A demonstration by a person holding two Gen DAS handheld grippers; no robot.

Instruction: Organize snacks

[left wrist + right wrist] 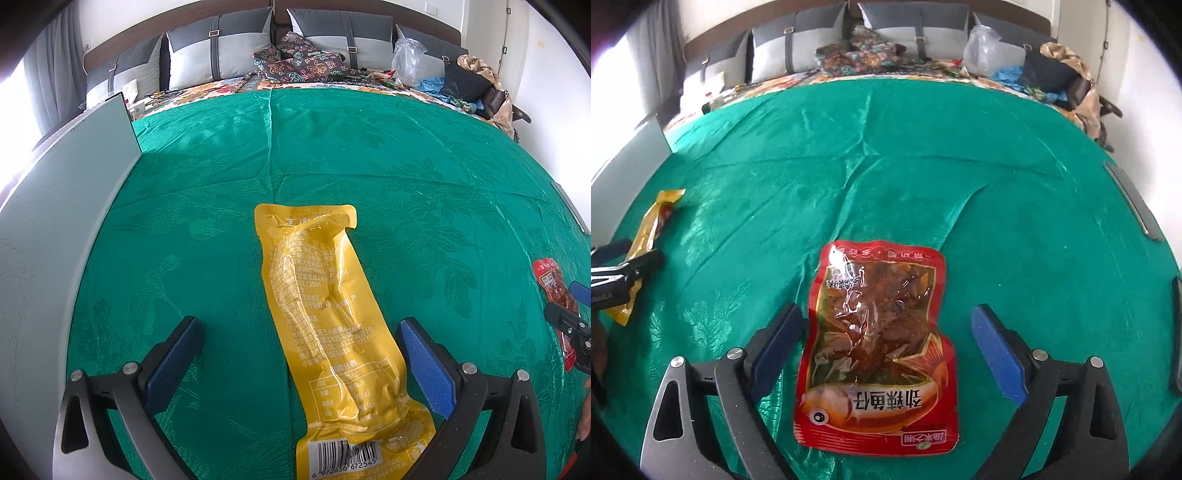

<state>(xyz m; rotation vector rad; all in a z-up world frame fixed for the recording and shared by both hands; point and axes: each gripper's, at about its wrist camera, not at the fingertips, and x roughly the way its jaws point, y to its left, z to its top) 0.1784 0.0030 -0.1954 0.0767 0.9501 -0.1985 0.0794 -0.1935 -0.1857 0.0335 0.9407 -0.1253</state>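
The left gripper [301,332] is standing open around the yellow packet [325,332] on the green cloth [406,166]; the right gripper [888,325] is standing open around the red packet [879,347].

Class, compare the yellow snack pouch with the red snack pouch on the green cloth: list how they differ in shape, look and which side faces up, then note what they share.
1. The yellow pouch is long and narrow; the red pouch is shorter and broader.
2. The yellow pouch is opaque with a barcode and small print facing up; the red pouch shows a fish picture and a clear window on its contents.

Both lie flat on the green cloth, each between open gripper jaws, not pinched.
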